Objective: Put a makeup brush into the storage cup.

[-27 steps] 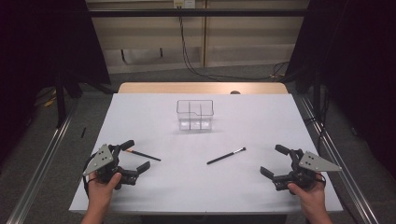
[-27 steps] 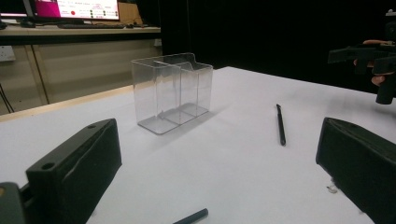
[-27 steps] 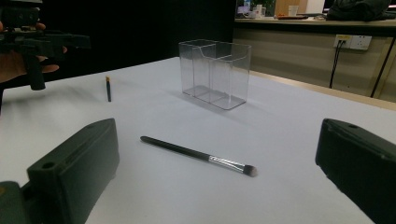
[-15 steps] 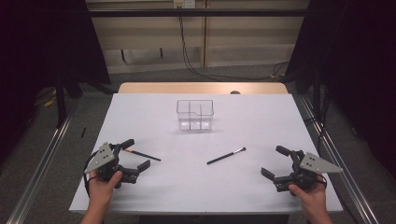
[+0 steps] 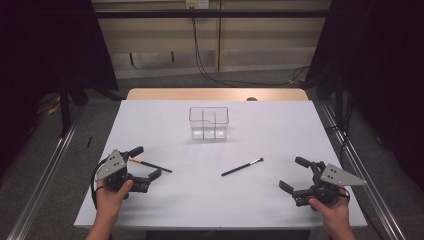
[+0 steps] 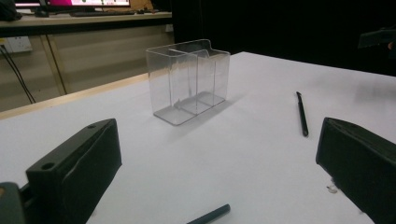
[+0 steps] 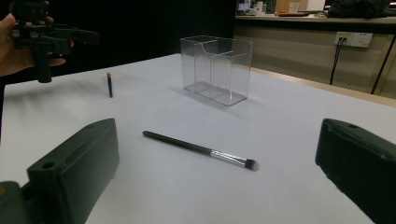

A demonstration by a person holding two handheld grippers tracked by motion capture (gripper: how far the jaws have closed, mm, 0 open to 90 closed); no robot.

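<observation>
Staying put, both open grippers [image 5: 146, 163] [image 5: 291, 175] flank unmoved brushes [image 5: 242, 167].

L tool [image 5: 145, 167], R tool [image 5: 295, 175] (both agape)

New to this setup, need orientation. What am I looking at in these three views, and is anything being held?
A person stands at a white table with hand-held tongs in each hand: the left tongs and the right tongs. One picture comes from a fixed camera above the table. The other two come from cameras riding on each pair of tongs, looking out along their own black jaws.

On the table stand a clear plastic box with dividers, a makeup brush near the middle, and a thin dark pencil with an orange end lying by the left tongs.

Both tongs are open and hold nothing.
</observation>
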